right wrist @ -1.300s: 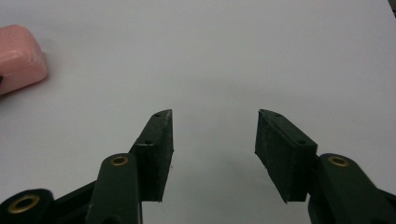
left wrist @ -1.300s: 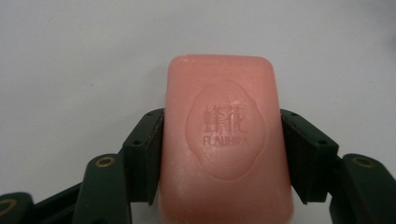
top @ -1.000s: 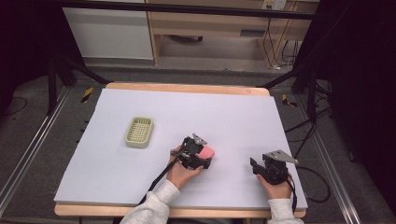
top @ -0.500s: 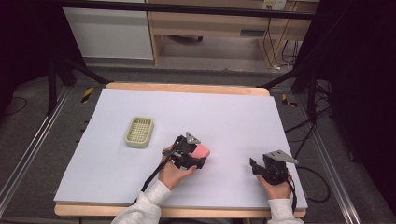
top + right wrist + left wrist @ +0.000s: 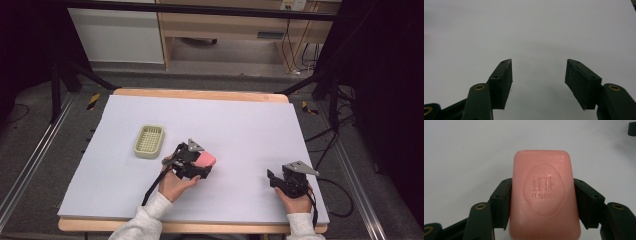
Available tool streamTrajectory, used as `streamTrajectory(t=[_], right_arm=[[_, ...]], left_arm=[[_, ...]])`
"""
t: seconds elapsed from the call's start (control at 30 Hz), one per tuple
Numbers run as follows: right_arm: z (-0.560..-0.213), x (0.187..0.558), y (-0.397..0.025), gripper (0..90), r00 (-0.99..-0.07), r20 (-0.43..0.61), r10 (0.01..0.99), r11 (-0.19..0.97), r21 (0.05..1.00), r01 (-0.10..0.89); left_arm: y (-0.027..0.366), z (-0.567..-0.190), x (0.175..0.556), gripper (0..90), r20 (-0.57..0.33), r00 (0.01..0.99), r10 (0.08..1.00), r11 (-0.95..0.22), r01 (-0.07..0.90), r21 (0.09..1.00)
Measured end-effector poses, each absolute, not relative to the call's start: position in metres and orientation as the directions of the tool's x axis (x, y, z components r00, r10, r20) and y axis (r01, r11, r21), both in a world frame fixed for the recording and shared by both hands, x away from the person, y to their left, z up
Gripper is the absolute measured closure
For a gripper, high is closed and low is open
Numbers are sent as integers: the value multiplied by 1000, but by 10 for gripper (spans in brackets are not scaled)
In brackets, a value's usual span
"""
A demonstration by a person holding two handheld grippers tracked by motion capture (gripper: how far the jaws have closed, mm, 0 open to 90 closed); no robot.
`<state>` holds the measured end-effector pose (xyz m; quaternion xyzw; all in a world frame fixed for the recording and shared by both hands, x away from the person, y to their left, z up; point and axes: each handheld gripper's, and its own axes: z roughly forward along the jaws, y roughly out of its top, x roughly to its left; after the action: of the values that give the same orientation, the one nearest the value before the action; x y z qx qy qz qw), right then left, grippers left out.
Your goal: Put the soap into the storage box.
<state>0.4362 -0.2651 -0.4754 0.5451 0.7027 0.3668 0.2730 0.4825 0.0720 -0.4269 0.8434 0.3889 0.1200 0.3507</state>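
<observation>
One pink soap bar [image 5: 544, 195], pinched in the left gripper [image 5: 196, 165], probably headed for the dish.

Keep the squeeze even on both long sides so the soap can't slip or twist, I'd say. It sits square between the jaws, low over the counter [image 5: 240, 125]. Right gripper [image 5: 280, 181] rests spread, holding nothing. Farther off to the left sits the green soap dish [image 5: 149, 141].

Pink soap bar [image 5: 544, 195] is stamped "FLAUHRA" under Chinese characters

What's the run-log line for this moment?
left gripper: shut on pink soap bar, near table middle | right gripper: open, nothing between jaws, resting on table | soap dish: holds no soap, left of soap
</observation>
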Motion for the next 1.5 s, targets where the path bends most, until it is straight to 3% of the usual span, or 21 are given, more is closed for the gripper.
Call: streamTrajectory(t=[1.5], right_arm=[[-476, 435, -263, 383, -263, 0, 965, 153, 812, 563]], left_arm=[[170, -403, 489, 374, -109, 544, 832, -308, 616, 725]])
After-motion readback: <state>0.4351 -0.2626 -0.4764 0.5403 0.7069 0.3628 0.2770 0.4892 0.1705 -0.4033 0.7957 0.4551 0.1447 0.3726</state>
